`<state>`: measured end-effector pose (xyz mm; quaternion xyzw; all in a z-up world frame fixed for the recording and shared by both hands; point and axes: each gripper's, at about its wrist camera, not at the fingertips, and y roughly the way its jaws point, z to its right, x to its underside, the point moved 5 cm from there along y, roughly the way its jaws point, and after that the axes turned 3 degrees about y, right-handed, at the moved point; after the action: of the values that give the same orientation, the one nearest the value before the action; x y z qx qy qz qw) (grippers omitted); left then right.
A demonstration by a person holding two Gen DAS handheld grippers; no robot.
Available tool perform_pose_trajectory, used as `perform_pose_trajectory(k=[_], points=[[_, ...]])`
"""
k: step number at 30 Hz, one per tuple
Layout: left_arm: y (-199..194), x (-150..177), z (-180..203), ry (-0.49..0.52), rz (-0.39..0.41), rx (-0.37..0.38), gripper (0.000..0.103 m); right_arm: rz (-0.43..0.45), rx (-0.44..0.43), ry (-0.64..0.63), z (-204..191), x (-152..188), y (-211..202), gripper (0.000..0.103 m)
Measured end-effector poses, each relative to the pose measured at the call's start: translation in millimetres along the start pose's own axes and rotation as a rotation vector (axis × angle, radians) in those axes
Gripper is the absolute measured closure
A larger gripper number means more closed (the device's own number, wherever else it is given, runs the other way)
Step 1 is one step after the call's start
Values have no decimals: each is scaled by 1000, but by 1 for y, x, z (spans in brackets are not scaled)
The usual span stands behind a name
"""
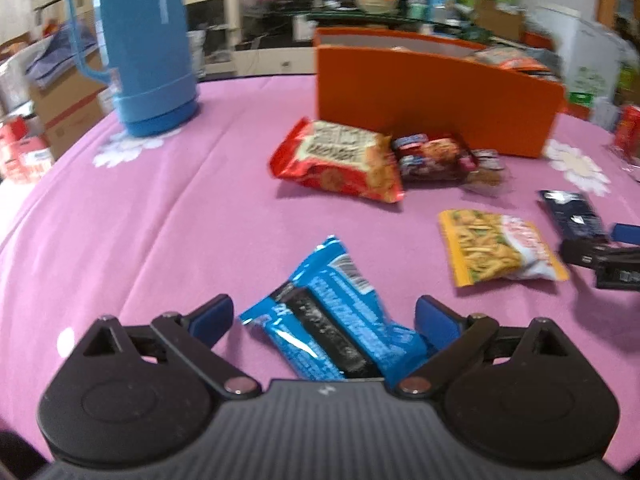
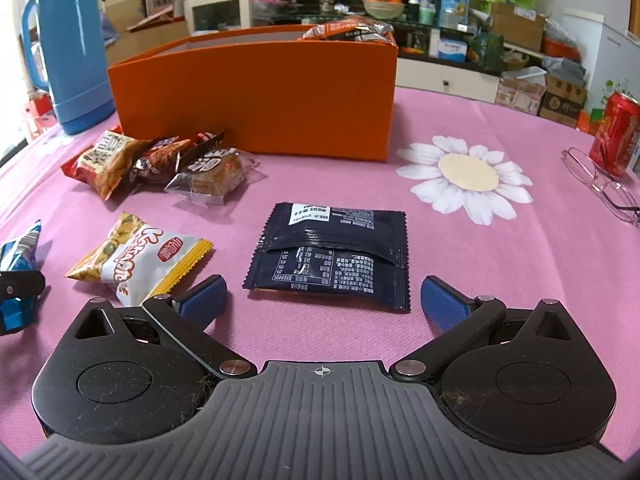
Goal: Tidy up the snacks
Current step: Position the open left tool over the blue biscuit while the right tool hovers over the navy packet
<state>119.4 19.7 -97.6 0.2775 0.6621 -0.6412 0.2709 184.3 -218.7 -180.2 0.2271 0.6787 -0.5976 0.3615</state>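
Observation:
A blue cookie packet [image 1: 332, 320] lies on the pink cloth between the wide-apart fingers of my left gripper [image 1: 324, 318]; neither pad presses on it. A dark navy packet [image 2: 332, 256] lies flat with its near edge between the fingers of my open right gripper [image 2: 324, 298]. Between the two grippers rests a yellow-and-white snack packet [image 2: 140, 260]. A red bag [image 1: 340, 156] and small wrapped snacks [image 2: 208, 176] are piled against the front of the orange box [image 2: 256, 92], which holds some packets [image 2: 348, 30] at its far end.
A tall blue thermos [image 2: 68, 48] stands at the back left of the table. A red can [image 2: 614, 136] and a pair of glasses [image 2: 600, 184] sit at the right edge. Shelves and cardboard boxes crowd the room behind.

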Motion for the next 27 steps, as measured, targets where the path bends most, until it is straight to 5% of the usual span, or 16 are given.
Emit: perform_pose_trajectory(k=[5,10,15,21,27], points=[[-17,-2,-8,79,-13,77,6,0,-2,0,0,0,0,8],[-21,17,-17,-170,-125,213,6,0,2,2,0,0,0,8],[-7,9,-4,-132,-98,121,5,0,2,4,0,0,0,8],[15,-22,4,-118,-73,169,5,-5,-3,0,0,-1,0,8],[12,-9,8,-51,-75,71,5,-9,-11,-4,1,-1,0,8]])
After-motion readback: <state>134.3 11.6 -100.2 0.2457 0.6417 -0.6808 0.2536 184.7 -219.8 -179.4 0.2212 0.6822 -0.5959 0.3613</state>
